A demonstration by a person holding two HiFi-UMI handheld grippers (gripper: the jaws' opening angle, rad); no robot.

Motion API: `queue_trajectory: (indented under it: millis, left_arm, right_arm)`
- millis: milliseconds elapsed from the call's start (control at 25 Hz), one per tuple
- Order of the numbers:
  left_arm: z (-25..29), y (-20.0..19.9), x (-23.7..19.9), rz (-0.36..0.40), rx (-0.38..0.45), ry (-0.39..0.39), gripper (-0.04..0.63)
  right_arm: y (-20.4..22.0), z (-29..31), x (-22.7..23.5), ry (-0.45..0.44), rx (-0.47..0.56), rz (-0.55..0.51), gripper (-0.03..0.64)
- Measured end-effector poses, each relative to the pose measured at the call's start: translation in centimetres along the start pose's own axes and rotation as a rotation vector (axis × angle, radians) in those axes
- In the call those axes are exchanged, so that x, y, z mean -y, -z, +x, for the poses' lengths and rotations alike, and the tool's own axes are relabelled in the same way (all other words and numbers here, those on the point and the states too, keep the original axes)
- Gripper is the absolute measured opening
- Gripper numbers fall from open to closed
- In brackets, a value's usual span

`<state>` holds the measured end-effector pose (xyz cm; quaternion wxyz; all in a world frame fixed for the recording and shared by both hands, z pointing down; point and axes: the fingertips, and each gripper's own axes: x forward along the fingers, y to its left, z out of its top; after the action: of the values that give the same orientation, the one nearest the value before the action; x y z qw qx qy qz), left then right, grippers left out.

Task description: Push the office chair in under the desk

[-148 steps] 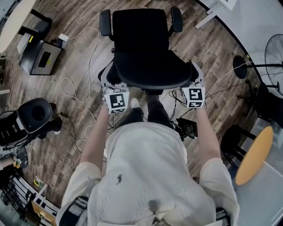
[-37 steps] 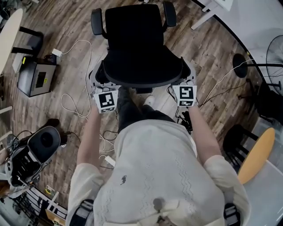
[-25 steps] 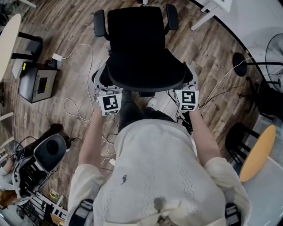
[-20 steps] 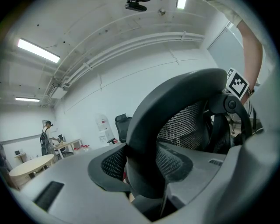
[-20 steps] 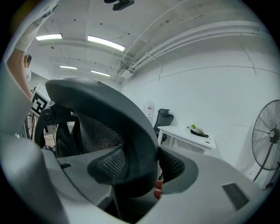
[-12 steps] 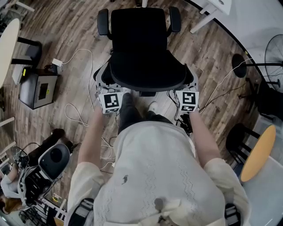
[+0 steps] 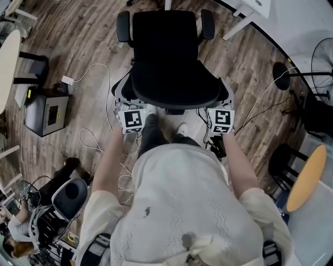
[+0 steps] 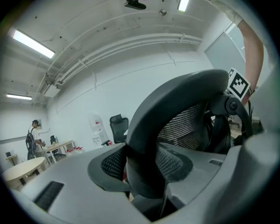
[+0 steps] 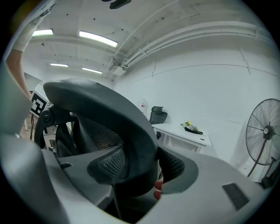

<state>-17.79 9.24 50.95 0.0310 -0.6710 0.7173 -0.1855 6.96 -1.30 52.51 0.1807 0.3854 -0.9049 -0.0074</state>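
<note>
The black office chair [image 7: 166, 57] stands in front of me on the wood floor, with its seat facing away. My left gripper [image 7: 121, 94] is shut on the left edge of the chair's backrest [image 8: 175, 105], with a pad on each side of the frame. My right gripper [image 7: 227, 94] is shut the same way on the right edge of the backrest [image 9: 100, 105]. The mesh pads [image 9: 107, 164] press against the rim. A white desk [image 7: 258, 6] shows at the top right, beyond the chair, and in the right gripper view the desk [image 9: 181, 131] carries a small plant.
White cables [image 7: 93, 140] loop over the floor left of the chair, next to a black box [image 7: 44, 111]. Another chair [image 7: 67, 195] is at the lower left. A fan [image 7: 322, 57], a black stool [image 7: 283, 161] and an orange round table [image 7: 307, 176] stand on the right. A person [image 8: 31, 135] stands far off.
The chair and both grippers have moved forward together. The floor, cables and black box have slid down the head view. Both grips on the backrest are unchanged.
</note>
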Motion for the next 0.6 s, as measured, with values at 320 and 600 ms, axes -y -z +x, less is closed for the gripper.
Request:
queue_trajectory:
  millis: [320, 600]
  left_arm:
    - [3.1, -0.2, -2.1, 0.007, 0.009, 0.030, 0.218]
    - [6.3, -0.6, -3.8, 0.007, 0.020, 0.062, 0.218]
  right_arm:
    - [-1.1, 2.7, 0.3, 0.033, -0.007, 0.012, 0.252]
    - [-2.1, 5.3, 0.9, 0.069, -0.015, 0.023, 0.250]
